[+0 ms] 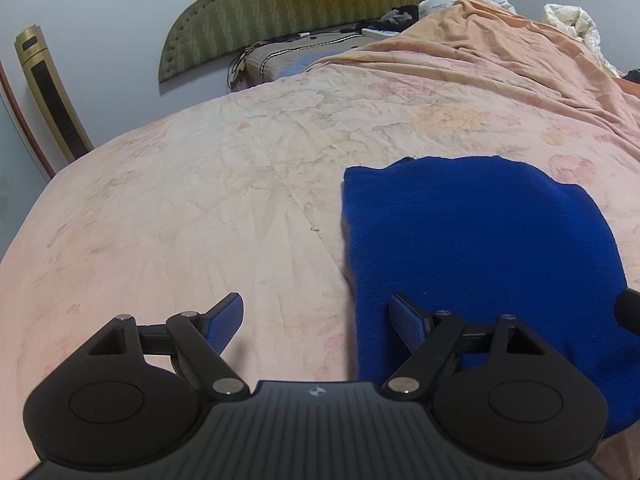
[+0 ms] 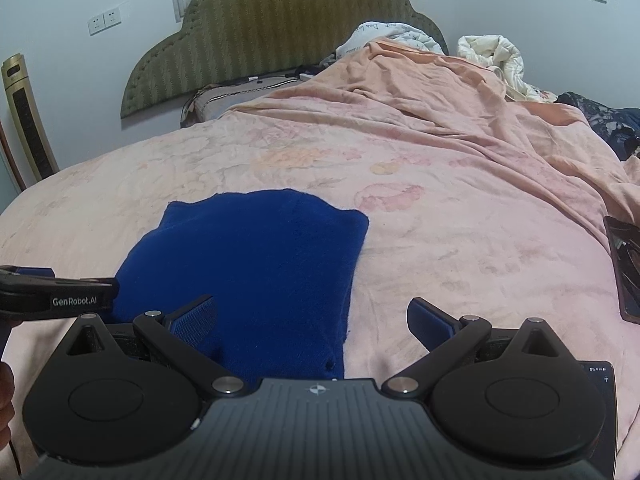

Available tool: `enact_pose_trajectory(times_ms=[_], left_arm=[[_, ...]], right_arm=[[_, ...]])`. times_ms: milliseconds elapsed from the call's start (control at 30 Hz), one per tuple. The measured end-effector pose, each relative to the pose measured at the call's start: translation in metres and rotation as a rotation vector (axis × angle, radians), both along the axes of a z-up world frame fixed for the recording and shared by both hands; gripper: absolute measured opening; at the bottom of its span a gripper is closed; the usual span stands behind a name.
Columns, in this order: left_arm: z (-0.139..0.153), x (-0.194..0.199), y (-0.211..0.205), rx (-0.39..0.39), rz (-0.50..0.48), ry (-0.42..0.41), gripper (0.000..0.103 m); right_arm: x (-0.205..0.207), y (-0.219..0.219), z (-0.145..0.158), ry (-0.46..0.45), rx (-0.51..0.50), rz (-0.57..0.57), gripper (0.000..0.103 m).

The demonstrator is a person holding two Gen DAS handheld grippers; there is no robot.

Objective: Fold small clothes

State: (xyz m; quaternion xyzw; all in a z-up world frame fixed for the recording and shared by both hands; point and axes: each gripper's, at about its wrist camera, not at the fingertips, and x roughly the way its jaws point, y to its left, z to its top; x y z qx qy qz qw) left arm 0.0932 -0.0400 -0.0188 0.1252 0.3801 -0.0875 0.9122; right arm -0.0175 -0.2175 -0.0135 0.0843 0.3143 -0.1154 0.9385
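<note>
A folded blue knit garment (image 1: 472, 248) lies flat on the pink floral bedspread (image 1: 200, 208). My left gripper (image 1: 316, 318) hovers open over the garment's near left edge, one finger above the bare spread, the other above the blue cloth, nothing pinched. In the right wrist view the same blue garment (image 2: 256, 264) sits centre-left. My right gripper (image 2: 312, 316) is open over its near right edge, with its left finger above the cloth and the right one above the bedspread (image 2: 460, 248). The left gripper's body (image 2: 60, 300) shows at the left edge there.
A green padded headboard (image 1: 288, 12) and rumpled orange bedding (image 1: 500, 52) with white quilts (image 2: 496, 60) lie at the far end. A tall gold tower appliance (image 1: 52, 92) stands by the wall on the left. A dark flat device (image 2: 626, 268) rests on the bed's right side.
</note>
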Motion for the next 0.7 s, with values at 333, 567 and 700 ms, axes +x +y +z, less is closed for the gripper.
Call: enact_pose_trajectory(times_ms=[333, 567, 700], left_arm=[[-0.003, 0.014, -0.003, -0.023, -0.009, 0.013, 0.081], [-0.003, 0.02, -0.001, -0.058, -0.02, 0.018, 0.081], [-0.003, 0.021, 0.003, -0.075, -0.02, 0.029, 0.081]], right_arm=[[0.024, -0.029, 0.015, 0.001, -0.075, -0.057, 0.102], [0.075, -0.068, 0.01, 0.077, -0.12, -0.049, 0.102], [0.105, -0.102, 0.0, 0.091, -0.185, -0.129, 0.102]])
